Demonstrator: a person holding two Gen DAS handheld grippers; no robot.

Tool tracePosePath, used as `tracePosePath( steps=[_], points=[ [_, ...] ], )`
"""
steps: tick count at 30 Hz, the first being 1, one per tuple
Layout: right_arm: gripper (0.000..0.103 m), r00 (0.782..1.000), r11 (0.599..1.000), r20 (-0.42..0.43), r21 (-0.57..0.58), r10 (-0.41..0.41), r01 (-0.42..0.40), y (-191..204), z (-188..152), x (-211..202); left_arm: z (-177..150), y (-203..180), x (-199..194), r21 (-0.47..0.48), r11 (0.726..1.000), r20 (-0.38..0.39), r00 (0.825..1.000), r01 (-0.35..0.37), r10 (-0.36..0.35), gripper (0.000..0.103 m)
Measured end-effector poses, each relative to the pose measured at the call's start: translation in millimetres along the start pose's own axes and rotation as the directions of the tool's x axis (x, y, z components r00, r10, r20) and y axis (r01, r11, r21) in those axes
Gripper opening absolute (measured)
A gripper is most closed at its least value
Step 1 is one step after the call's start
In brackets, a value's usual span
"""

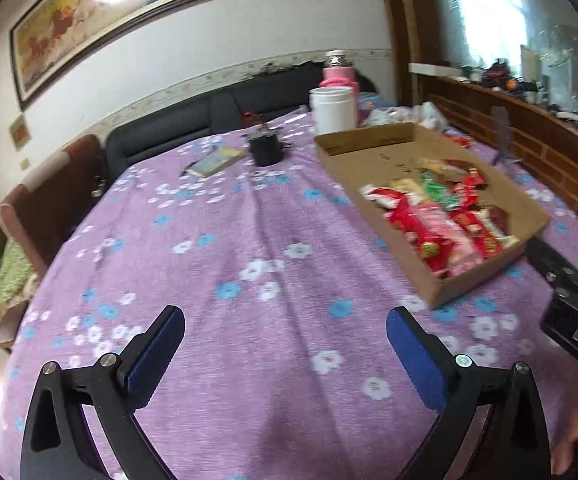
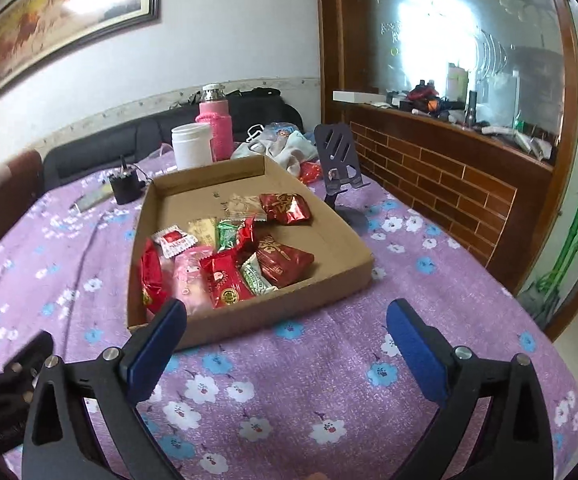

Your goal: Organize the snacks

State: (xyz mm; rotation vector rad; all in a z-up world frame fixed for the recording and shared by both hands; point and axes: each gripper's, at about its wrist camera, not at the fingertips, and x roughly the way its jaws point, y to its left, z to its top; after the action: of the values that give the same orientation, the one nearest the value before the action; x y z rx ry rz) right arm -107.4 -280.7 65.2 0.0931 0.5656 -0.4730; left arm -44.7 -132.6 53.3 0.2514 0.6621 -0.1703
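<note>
Grippers, left [image 1: 285,332] and right [image 2: 287,326], hover tilted downward (jaws wide, empty).

blurred: snack wrappers [image 1: 445,220] print unreadable | cut off: framed painting [image 2: 61,20] at edge

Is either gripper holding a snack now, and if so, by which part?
Nothing is held. The left gripper and right gripper are both open and empty; the snacks lie in the cardboard box.

both tongs [image 1: 285,330] [image 2: 287,322] are black, with blue pads [image 1: 155,346], silver screws and white lettering.
</note>
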Motion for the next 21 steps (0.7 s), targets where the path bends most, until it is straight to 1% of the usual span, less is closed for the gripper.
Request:
tracePosePath(
  steps=[2, 3, 7, 12, 15, 21],
  points=[
    [0.100, 1.000, 1.000, 0.008, -0.023, -0.007, 0.007, 3.9, -0.7, -1.3, -0.8, 0.4, -0.8, 0.005, 1.000, 0.008, 0.999, -0.031, 0.031, 0.102],
    [0.100, 1.000, 0.999, 0.018, -0.034, -0.009, 0.009, 6.0, -1.0, -2.9, -1.4, 0.0, -1.6, 0.005, 0.999, 0.011, 0.999, -0.035, 0.035, 0.102],
    [0.100, 0.999, 0.998, 0.043, -0.058, -0.003, 0.005, 10.0, -1.3, -7.7, -1.6, -2.9, -4.9, 0.018, 0.999, 0.028, 0.999, -0.032, 0.031, 0.102],
    [0.100, 1.000, 0.999, 0.022, -0.041, 0.009, -0.008, 7.0, -0.3, -4.5, -1.5, -4.2, -6.6, 0.027, 0.999, 0.030, 0.999, -0.025, 0.025, 0.102],
    [0.100, 1.000, 0.999, 0.027, -0.031, 0.013, -0.012, 5.5, -0.1, -5.5, -1.1, -3.4, -5.4, 0.023, 1.000, 0.023, 1.000, -0.020, 0.020, 0.102],
    [0.100, 0.999, 0.999, 0.051, -0.052, 0.014, -0.012, 9.9, -0.5, -9.9, -0.8, -1.7, -2.1, 0.011, 1.000, 0.004, 1.000, -0.012, 0.012, 0.102]
  ],
)
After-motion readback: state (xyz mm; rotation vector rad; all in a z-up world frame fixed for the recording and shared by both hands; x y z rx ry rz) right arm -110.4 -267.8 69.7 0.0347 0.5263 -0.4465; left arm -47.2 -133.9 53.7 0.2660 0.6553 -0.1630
